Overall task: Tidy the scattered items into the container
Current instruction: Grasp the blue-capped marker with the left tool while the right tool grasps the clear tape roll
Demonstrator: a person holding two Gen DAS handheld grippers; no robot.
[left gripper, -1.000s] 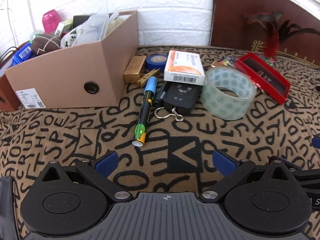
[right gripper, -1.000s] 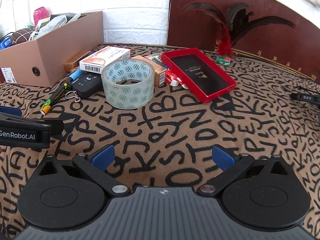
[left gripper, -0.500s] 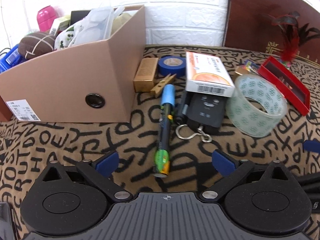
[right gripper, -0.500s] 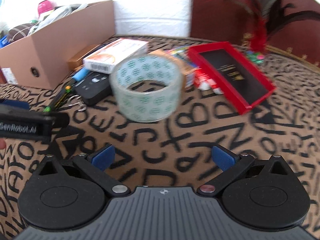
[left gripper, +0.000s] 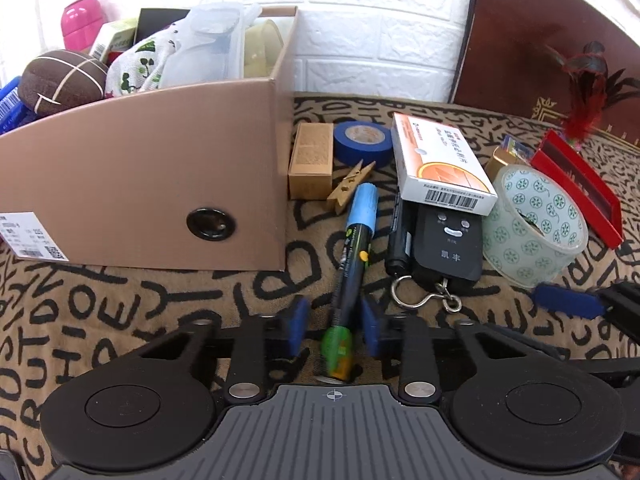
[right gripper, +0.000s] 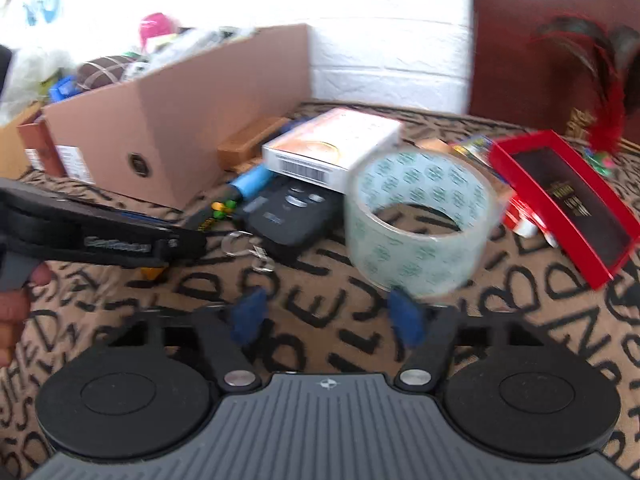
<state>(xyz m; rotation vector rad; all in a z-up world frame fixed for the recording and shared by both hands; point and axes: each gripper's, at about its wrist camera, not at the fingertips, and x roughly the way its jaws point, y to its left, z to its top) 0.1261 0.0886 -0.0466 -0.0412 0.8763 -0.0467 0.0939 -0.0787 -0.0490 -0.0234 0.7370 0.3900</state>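
Squeezing the left hand-held gripper (left gripper: 333, 326) around the marker (left gripper: 352, 264), you have just been narrowing its jaws; they flank the green end, contact unclear, so close squarely before lifting toward the cardboard box (left gripper: 160, 176) on its left. Your right hand-held gripper (right gripper: 326, 318) has also been closing and stands apart, nothing between, near the clear tape roll (right gripper: 420, 220); blur hides contact. Letter-patterned cloth covers the surface (left gripper: 120, 300); white brick wall (left gripper: 380, 40) behind.
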